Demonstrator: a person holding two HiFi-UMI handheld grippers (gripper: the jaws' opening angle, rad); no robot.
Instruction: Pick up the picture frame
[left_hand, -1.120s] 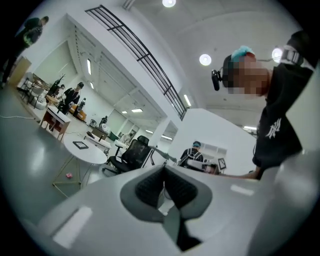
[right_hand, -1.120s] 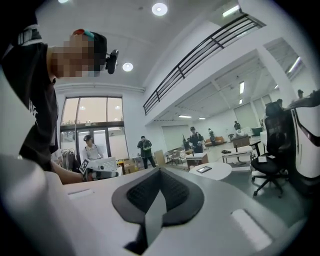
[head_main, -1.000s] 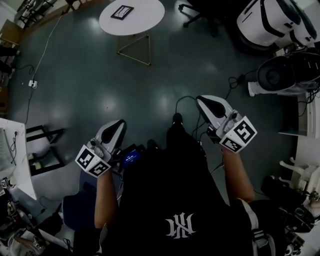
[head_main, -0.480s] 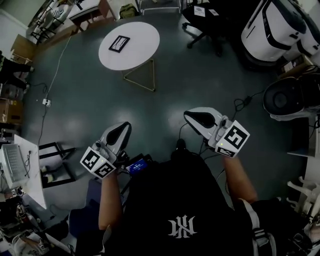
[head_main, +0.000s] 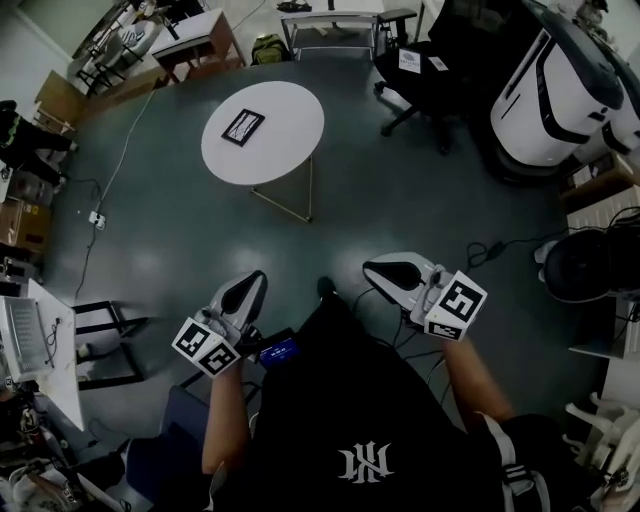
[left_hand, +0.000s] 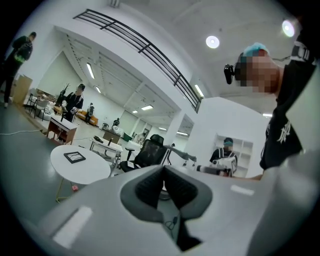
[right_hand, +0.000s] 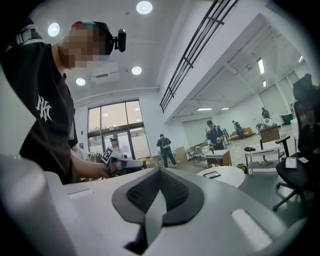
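Picture frame (head_main: 242, 127): flat on round table (head_main: 288, 142), unreached. Left gripper (head_main: 247, 287), right gripper (head_main: 388, 270): jaws together, empty. Approach, grasp outstanding.

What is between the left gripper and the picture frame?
From the left gripper to the picture frame, the head view shows only bare floor, then the white table that the frame lies on.

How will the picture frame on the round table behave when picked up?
The frame looks thin and rigid, so probably stiff and light. Lying flat on the smooth table, it may slide when nudged. Glass, if any, would be fragile.
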